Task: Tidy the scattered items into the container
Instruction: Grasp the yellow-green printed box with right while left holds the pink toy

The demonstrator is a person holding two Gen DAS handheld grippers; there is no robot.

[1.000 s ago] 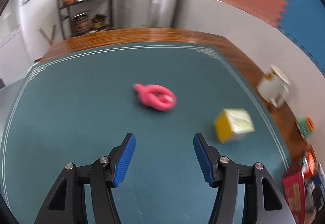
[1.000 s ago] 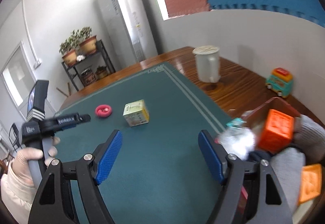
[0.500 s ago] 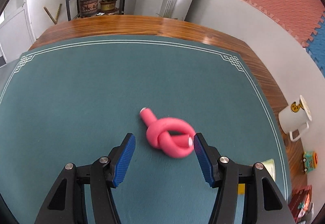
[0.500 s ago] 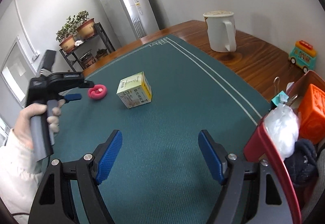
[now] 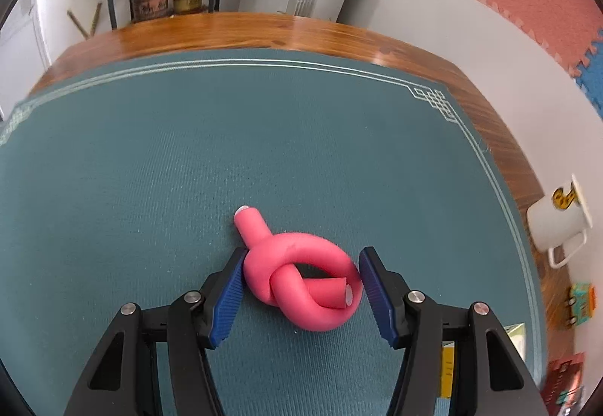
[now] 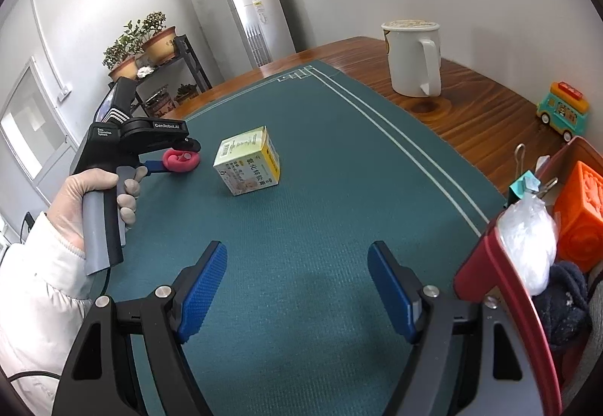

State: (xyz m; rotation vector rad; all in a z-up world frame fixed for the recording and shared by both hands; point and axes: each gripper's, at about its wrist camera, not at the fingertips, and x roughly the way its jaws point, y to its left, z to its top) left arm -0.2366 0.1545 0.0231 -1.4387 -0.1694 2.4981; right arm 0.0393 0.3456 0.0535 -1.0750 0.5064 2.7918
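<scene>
A pink foam tube tied in a knot (image 5: 301,284) lies on the green mat (image 5: 264,137). My left gripper (image 5: 303,253) is open and straddles it, the left pad (image 5: 230,287) touching the knot and the right pad close beside it. In the right wrist view the same knot (image 6: 181,160) shows far left, with a yellow-green carton (image 6: 247,160) to its right. My right gripper (image 6: 297,250) hangs open above bare mat, nothing between its fingers. The red container (image 6: 501,265) stands at the right, holding an orange block (image 6: 580,220), a plastic bag (image 6: 527,238) and dark cloth.
A white mug (image 6: 414,57) and a toy bus (image 6: 563,114) stand on the wooden table edge beyond the mat. A binder clip (image 6: 525,182) sits by the container's rim. A gloved hand (image 6: 86,197) holds the left gripper's handle. A plant shelf stands behind the table.
My left gripper moved forward and down until the pink knot sits between its open fingers. My right gripper drew back from the container and turned toward the carton.
</scene>
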